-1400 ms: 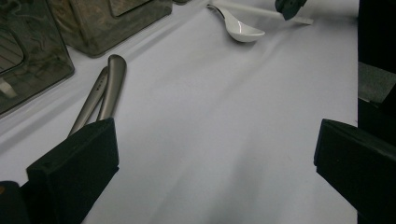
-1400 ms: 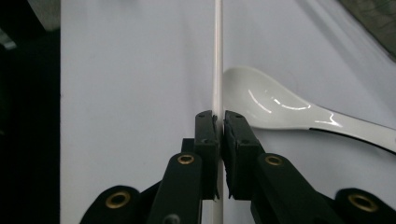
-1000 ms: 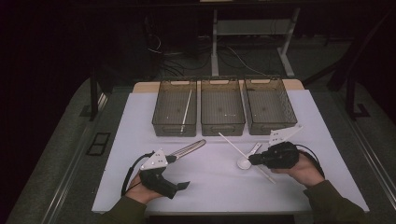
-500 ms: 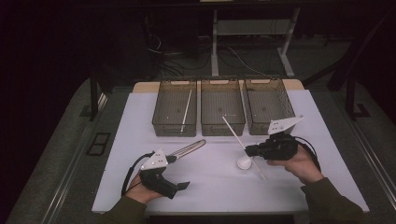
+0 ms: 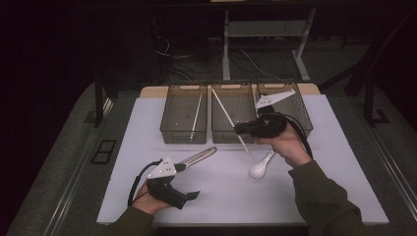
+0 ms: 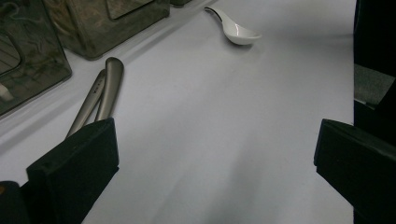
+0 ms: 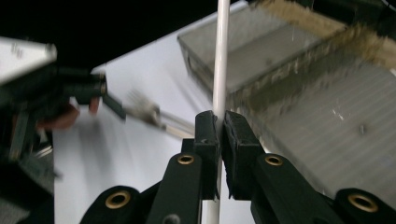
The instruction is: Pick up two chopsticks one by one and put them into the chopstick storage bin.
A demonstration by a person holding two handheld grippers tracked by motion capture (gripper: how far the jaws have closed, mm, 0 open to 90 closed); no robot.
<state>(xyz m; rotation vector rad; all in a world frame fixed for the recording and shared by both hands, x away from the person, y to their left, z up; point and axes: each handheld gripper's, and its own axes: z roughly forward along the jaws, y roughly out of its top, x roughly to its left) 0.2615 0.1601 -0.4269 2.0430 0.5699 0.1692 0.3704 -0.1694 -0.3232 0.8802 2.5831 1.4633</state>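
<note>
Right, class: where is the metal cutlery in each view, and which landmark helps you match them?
High view: cutlery lies lower centre-left on the white mat, in front of the bins.
Left gripper view: cutlery at left, just above the left jaw.
Right gripper view: cutlery, blurred, left of centre.
Shared landmark: the clear bins, top left in the left gripper view, upper right in the right gripper view.

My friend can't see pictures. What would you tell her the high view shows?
The right gripper clamps a white chopstick, lifted over the middle of three clear bins on a white table. A white spoon lies below that hand. The left gripper rests open beside metal cutlery.
</note>
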